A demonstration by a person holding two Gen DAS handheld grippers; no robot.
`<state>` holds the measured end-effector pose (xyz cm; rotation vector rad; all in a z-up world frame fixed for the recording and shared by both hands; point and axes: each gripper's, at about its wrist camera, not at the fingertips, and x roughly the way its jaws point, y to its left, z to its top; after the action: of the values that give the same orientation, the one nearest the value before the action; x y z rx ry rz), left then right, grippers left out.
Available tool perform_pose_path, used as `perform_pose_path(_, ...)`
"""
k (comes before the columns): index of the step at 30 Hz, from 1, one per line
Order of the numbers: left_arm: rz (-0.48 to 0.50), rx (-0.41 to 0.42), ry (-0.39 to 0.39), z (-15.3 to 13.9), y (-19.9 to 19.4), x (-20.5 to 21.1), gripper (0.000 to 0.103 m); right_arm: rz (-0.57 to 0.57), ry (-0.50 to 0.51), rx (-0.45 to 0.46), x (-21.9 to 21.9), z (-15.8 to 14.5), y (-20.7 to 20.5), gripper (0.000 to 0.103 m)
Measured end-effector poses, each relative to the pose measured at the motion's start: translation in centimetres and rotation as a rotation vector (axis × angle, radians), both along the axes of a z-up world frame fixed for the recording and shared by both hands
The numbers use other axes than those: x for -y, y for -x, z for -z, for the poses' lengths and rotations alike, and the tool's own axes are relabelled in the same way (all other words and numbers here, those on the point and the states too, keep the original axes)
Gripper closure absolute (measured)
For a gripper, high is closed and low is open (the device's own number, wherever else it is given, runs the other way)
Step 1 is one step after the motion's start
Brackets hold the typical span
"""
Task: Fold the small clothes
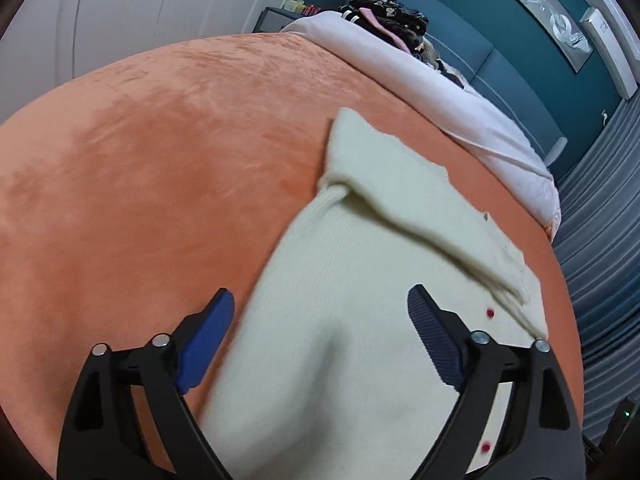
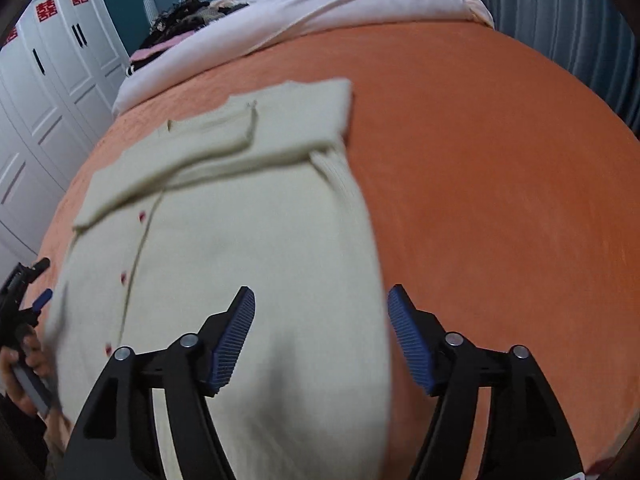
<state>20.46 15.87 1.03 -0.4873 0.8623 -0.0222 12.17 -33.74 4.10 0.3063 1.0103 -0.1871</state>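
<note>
A cream knitted cardigan [image 1: 320, 360] with small red buttons [image 1: 489, 313] lies flat on the orange blanket [image 1: 160, 160]. Its sleeves are folded across the chest [image 2: 208, 148]. My left gripper [image 1: 320, 292] hovers open over the cardigan's lower left edge, and nothing sits between its blue pads. My right gripper [image 2: 322, 290] is open above the lower right edge of the cardigan [image 2: 240, 232], also holding nothing. At the far left of the right wrist view, the left gripper [image 2: 24, 304] shows in a person's hand [image 2: 28, 360].
A white duvet [image 1: 440, 92] is bunched at the far end of the bed, with a pile of dark clothes [image 1: 392, 16] behind it. White wardrobe doors [image 2: 48, 100] stand on one side of the bed and a grey-blue curtain [image 1: 600, 240] hangs on the other.
</note>
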Motion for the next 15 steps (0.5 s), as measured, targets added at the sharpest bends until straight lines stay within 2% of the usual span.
perform_pose_path(2,-0.018,-0.053,-0.022,0.3,3.5,-1.6,0.012,0.022,-0.028,-0.069,0.5,1.0,4.3,0.032)
perform_pose_path(4,-0.034,-0.108,-0.002,1.1,6.1,-2.9,0.012,0.029,-0.066,-0.109,0.3,2.0,8.1,0.031)
perform_pose_path(6,-0.021,-0.085,0.014,1.2,8.5,-3.3,0.012,0.042,-0.111,-0.125,-0.3,2.8,10.1,0.03)
perform_pose_path(8,0.003,-0.103,0.025,1.0,9.3,-2.6,0.011,0.059,-0.154,-0.089,-1.1,2.8,11.5,0.024)
perform_pose_path(10,0.026,-0.126,0.106,1.5,9.6,-2.1,0.011,0.054,-0.217,-0.055,-2.1,2.8,11.4,0.024)
perform_pose_path(12,0.027,-0.146,0.123,1.9,9.5,-1.7,0.012,0.06,-0.272,-0.025,-2.7,3.1,10.4,0.023)
perform_pose_path(13,0.019,-0.151,0.118,1.9,9.4,-1.5,0.015,0.075,-0.277,-0.017,-2.8,3.2,10.0,0.023)
perform_pose_path(14,0.013,-0.161,0.126,1.9,9.2,-1.4,0.02,0.086,-0.294,0.001,-2.9,3.2,9.6,0.028)
perform_pose_path(15,0.029,-0.169,0.161,1.9,8.9,-1.3,0.043,0.089,-0.339,0.028,-2.8,3.2,9.1,0.034)
